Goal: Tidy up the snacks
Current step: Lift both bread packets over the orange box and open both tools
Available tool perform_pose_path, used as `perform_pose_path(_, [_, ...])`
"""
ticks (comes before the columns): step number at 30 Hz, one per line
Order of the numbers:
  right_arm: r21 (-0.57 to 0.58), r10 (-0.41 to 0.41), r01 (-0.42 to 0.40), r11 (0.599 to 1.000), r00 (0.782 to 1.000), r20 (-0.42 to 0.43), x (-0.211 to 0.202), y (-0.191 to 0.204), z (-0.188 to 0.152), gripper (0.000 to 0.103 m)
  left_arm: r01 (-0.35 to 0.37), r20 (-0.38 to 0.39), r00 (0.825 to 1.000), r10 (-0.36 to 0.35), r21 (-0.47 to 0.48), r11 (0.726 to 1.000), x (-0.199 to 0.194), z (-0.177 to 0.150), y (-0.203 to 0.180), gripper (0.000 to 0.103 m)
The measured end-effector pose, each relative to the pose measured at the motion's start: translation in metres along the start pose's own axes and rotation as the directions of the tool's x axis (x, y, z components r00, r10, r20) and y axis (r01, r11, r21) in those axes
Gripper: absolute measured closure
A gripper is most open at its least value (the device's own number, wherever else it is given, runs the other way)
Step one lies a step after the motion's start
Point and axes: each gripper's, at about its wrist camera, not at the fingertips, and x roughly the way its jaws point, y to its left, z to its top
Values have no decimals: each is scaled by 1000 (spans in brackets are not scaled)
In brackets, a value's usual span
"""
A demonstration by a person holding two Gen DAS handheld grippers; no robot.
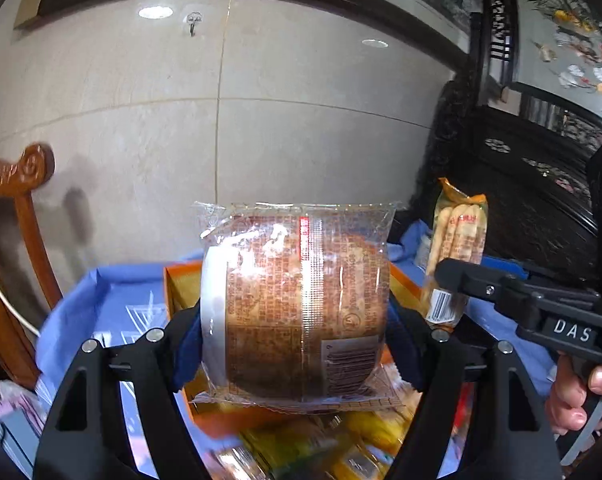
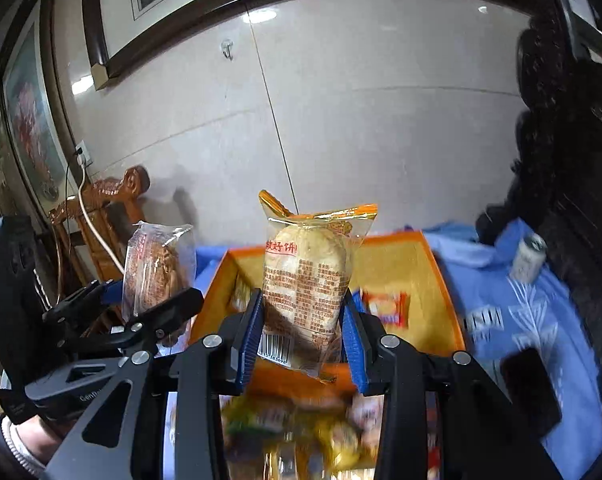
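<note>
My left gripper (image 1: 297, 332) is shut on a round brown cake in a clear wrapper (image 1: 301, 300), held sideways above the orange box (image 1: 177, 284). My right gripper (image 2: 301, 328) is shut on a pale biscuit pack with an orange top (image 2: 305, 276), held upright over the orange box (image 2: 441, 280). Each view shows the other gripper too: the right gripper (image 1: 449, 276) with the biscuit pack (image 1: 457, 232) at the right, the left gripper (image 2: 149, 300) with the cake (image 2: 157, 268) at the left. Blurred snack packets (image 2: 301, 432) lie below.
A blue cloth (image 2: 521, 312) covers the table. On it lie a dark phone (image 2: 531, 384) and a small can (image 2: 529, 256) at the right. A red-orange packet (image 2: 385, 308) is in the box. A wooden chair (image 1: 13, 208) stands left, dark carved furniture (image 1: 541, 184) right.
</note>
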Motion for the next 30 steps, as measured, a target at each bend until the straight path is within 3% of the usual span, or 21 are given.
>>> perform_pose_path(1, [-12, -4, 4, 1000, 1000, 0, 8, 0, 7, 64, -9, -16, 1000, 9, -10, 1000, 9, 10, 4, 25])
perform_pose_path(3, [-22, -31, 31, 999, 999, -14, 23, 1, 24, 53, -88, -30, 996, 86, -46, 995, 19, 28, 13, 5])
perform_pose_path(4, [-1, -46, 46, 999, 999, 0, 24, -2, 31, 48, -97, -14, 995, 96, -59, 994, 17, 34, 16, 5])
perform_pose_path(7, [19, -43, 42, 999, 998, 55, 14, -5, 40, 46, -98, 55, 993, 103, -77, 992, 2, 43, 22, 4])
perform_pose_path(11, [27, -38, 37, 999, 998, 41, 4, -7, 31, 45, -113, 44, 992, 117, -92, 989, -5, 35, 28, 4])
perform_pose_path(21, [26, -51, 54, 998, 995, -86, -8, -9, -35, 41, -128, -93, 989, 116, -139, 982, -19, -36, 30, 4])
perform_pose_path(26, [30, -36, 43, 999, 975, -219, -6, -9, -85, 41, -130, -169, 980, 104, -149, 980, -34, -86, 32, 4])
perform_pose_path(30, [0, 22, -23, 1000, 955, -295, 4, 9, -122, 41, -152, -221, 968, 117, -151, 977, -49, -116, 40, 4])
